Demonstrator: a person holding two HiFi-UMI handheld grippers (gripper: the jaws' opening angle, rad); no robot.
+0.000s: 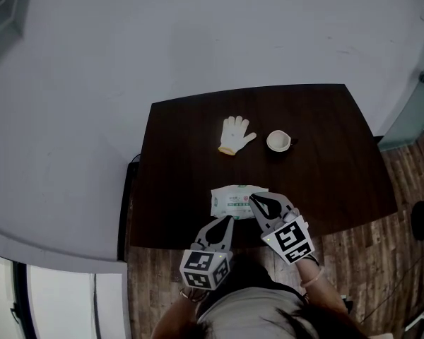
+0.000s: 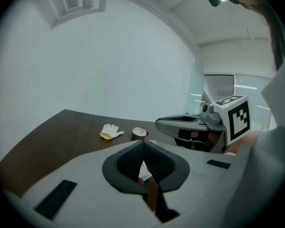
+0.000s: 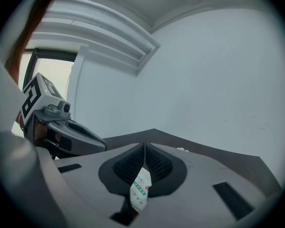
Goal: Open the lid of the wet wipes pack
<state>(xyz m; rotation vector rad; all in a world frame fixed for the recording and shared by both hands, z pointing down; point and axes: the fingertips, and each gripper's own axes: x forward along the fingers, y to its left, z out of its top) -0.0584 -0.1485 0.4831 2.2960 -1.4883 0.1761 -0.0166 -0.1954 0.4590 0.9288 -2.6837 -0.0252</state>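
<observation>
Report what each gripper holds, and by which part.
Nothing. Left gripper and right gripper both have jaws shut, empty; the wet wipes pack lies on the table.

No words or numbers can be read anywhere. The wet wipes pack (image 1: 237, 200), at the near edge of the table (image 1: 325, 154), carries green print on white and a small red round mark, all too small to make out. The cube (image 1: 205, 268) on the left gripper (image 1: 229, 219) and its twin on the right gripper (image 1: 254, 198) show black-and-white square code markers, not lettering.

Left gripper (image 1: 229, 221) and right gripper (image 1: 254, 198) side by side, fingers together
</observation>
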